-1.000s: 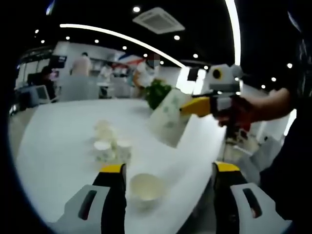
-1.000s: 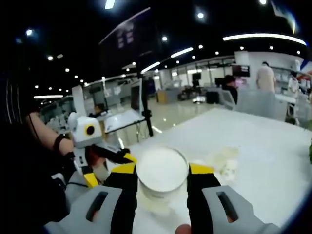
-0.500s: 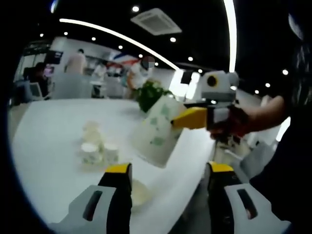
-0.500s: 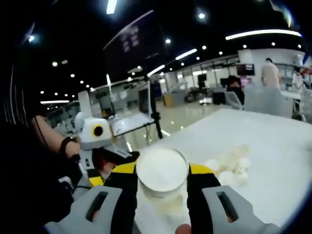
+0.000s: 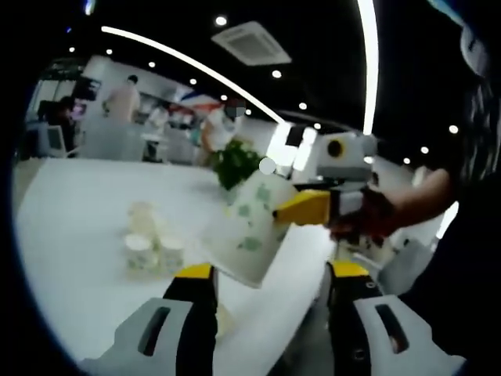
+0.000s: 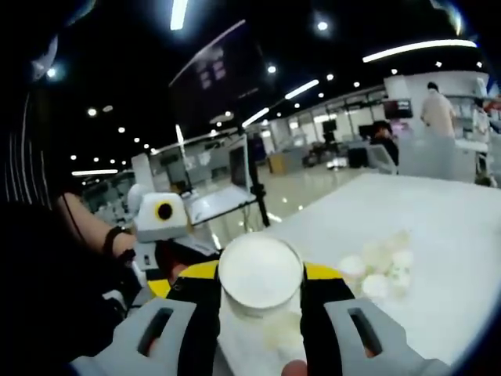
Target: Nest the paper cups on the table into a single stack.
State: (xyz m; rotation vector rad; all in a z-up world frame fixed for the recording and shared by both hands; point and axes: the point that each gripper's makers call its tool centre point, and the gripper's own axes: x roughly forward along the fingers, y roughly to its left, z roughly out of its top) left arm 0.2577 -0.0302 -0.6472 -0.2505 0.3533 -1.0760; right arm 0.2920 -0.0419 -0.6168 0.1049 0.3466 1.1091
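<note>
1. Currently a carried paper cup (image 5: 254,227), printed with green leaves, is held lifted above the white table (image 5: 70,196) by the right gripper (image 6: 261,276); in the right gripper view its round white end (image 6: 261,272) is seen clamped between the two jaws.
2. Judged from this, the step in hand is the carry of one cup toward another for nesting, and no single stack is made yet.
3. A loose cup (image 5: 222,319), mouth up, is glimpsed low between the jaws of the left gripper (image 5: 266,278), directly under the carried cup; a cluster of further cups (image 5: 149,239) stands beyond, to the left of those jaws.
4. The next move seems to call for the carried cup to be lined up mouth to base with the loose cup, then lowered squarely.
5. The left gripper's jaws are seen spread wide, with nothing gripped or touched.
6. The right gripper's jaws are closed on the cup's sides.
</note>
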